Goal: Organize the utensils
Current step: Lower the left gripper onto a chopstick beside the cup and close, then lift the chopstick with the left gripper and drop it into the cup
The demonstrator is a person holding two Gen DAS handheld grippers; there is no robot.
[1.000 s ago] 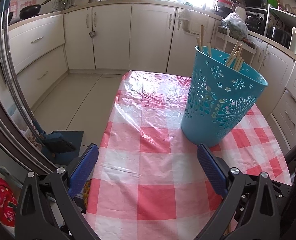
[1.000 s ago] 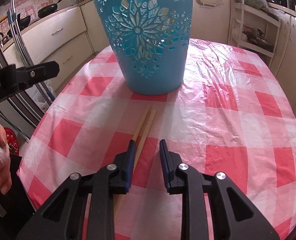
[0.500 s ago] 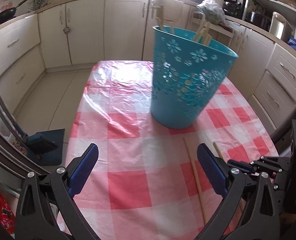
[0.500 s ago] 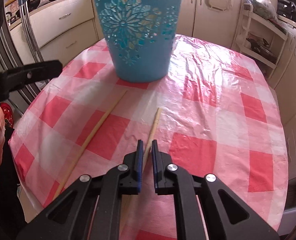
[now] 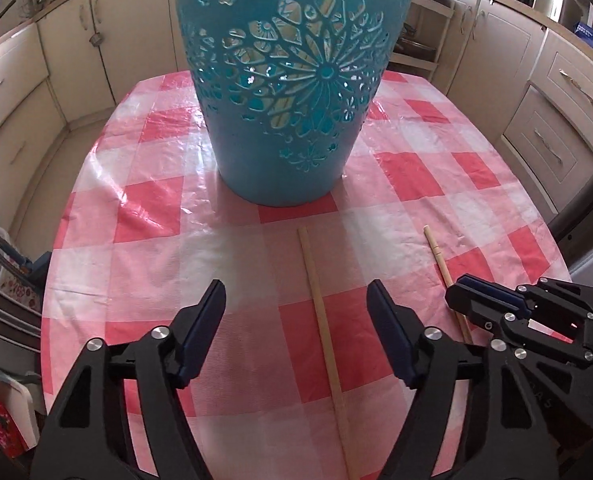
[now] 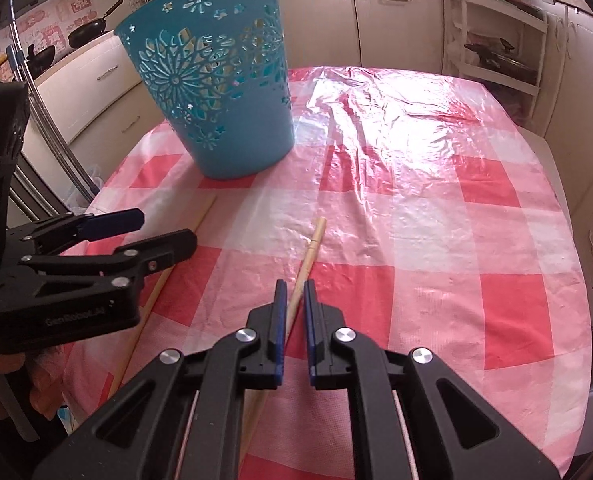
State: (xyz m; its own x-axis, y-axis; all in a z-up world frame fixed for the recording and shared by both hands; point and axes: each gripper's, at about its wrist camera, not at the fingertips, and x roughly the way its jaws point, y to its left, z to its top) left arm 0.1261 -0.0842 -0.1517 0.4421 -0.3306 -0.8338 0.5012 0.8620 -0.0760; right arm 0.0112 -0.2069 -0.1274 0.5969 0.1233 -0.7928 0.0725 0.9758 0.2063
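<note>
A turquoise plastic basket [image 5: 284,92] with flower-shaped cutouts stands upright on a surface [image 5: 436,168] covered in a red-and-white checked plastic cloth, filling the upper centre of the left wrist view and the upper left of the right wrist view. Wooden sticks show through its cutouts and above its rim.

Two wooden chopsticks lie flat on the cloth in front of the basket, well apart from each other. The longer chopstick [image 5: 324,328] runs down the middle of the left wrist view, its far end near the basket's base. The left claw [image 5: 296,316] hangs over it with its blue-padded jaws spread wide, one on each side, touching nothing.

The shorter chopstick [image 6: 306,264] points toward the centre of the right wrist view. The right claw [image 6: 293,300] has its jaws drawn narrow around the near part of the chopstick; whether the pads actually press it cannot be told.

Cream kitchen cabinets [image 5: 76,56] line the background.
</note>
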